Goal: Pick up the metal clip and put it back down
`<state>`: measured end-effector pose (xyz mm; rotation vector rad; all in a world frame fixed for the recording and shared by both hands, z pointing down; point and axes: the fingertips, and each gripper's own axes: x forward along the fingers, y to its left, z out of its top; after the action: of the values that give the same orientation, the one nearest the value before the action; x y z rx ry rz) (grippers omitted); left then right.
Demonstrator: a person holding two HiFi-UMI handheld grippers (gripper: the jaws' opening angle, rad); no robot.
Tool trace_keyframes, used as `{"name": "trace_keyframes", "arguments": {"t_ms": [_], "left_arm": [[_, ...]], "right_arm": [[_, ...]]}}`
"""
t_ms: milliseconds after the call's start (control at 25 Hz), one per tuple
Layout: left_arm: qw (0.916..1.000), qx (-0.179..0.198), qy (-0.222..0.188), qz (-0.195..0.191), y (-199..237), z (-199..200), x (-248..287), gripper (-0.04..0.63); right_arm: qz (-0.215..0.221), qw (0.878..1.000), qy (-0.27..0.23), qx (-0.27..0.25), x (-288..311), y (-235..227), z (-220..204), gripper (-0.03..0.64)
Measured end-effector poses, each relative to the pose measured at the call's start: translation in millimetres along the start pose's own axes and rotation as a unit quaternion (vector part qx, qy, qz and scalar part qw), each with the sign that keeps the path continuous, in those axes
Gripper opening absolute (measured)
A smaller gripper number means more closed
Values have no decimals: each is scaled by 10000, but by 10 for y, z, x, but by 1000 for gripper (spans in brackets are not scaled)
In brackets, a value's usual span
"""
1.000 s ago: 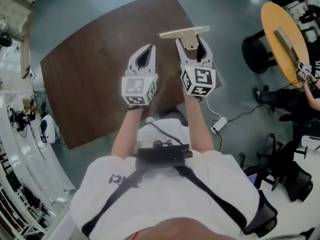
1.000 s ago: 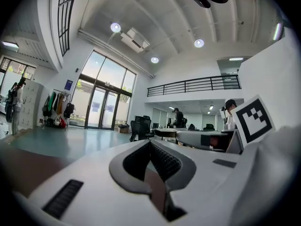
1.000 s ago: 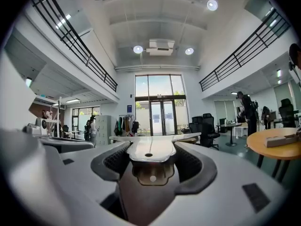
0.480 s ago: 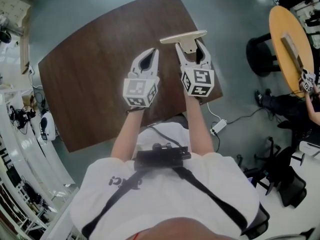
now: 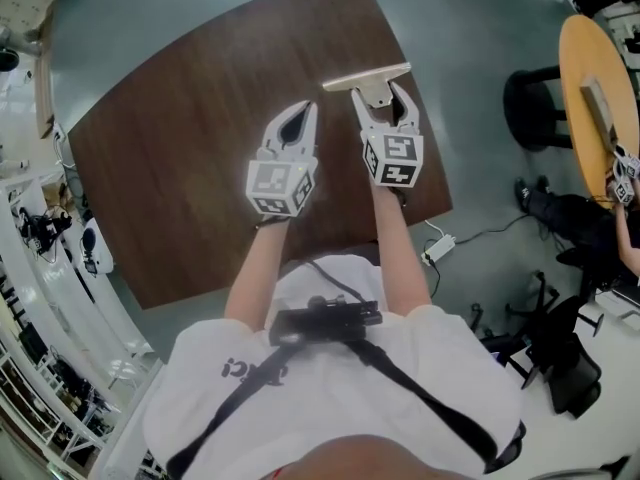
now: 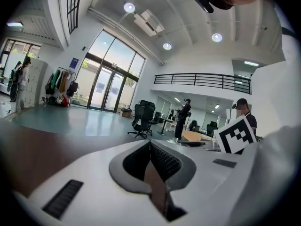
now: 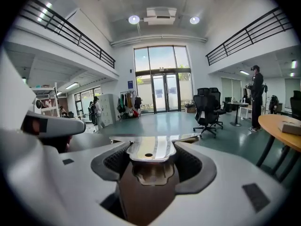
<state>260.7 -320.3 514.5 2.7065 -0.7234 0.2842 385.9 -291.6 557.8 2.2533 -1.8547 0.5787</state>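
Observation:
The metal clip (image 5: 368, 75) is a flat T-shaped piece with a wide pale bar and a short tab. It is held above the brown table (image 5: 190, 138), and my right gripper (image 5: 379, 96) is shut on its tab. In the right gripper view the shiny clip (image 7: 149, 149) lies flat between the two jaws, its bar running crosswise past the tips. My left gripper (image 5: 298, 116) hovers beside it to the left, shut with nothing in it. In the left gripper view the left gripper (image 6: 149, 145) shows its pads pressed together.
The brown table ends just right of my right gripper, with grey floor beyond. A round wooden table (image 5: 598, 68) stands at the far right. Black office chairs (image 5: 560, 363) sit at the lower right. A white power strip (image 5: 436, 251) lies on the floor.
Both grippers and the clip have kept their pose over the table; the head view has shifted slightly, moving the round table toward the right edge.

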Motion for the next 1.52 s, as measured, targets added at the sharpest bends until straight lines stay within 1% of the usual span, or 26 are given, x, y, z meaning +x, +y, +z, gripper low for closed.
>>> {"name": "trace_keyframes", "arguments": {"t_ms": [200,360,480,600,760,920,1160,1280,1360,1440,1520], "left_arm": [[9993,-126,316,122,334,-307,280,14],[9975,-272,618,205,508,-650,483,14],[9961,-396,756,216,641,-896,568,14],[9946,-495,890,223,698,-1108,625,14],[9932,-550,1014,142,641,-1288,653,14],[9924,-600,1065,125,664,-1346,654,14],[9916,-618,1101,277,708,-1363,545,14],[9918,-611,1072,329,691,-1330,464,14],[9914,-681,1051,386,686,-1291,403,14],[9910,-762,1011,431,675,-1249,341,14],[9918,-761,923,442,640,-1185,294,14]], "right_arm": [[74,9990,445,-2,433,-43,-379,301],[70,9971,743,124,698,-132,-710,301],[7,9956,895,285,876,-150,-954,301],[2,9936,1068,357,996,-152,-1158,301],[1,9915,1261,325,1048,-148,-1358,301],[22,9899,1401,190,1123,-79,-1436,301],[-74,9864,1640,-104,1144,-37,-1564,301],[-95,9862,1652,-113,1156,-74,-1569,301],[-79,9851,1718,-72,1153,-80,-1586,301],[-107,9843,1763,83,1112,-101,-1588,301],[-159,9833,1805,196,1022,-144,-1614,302]]}}
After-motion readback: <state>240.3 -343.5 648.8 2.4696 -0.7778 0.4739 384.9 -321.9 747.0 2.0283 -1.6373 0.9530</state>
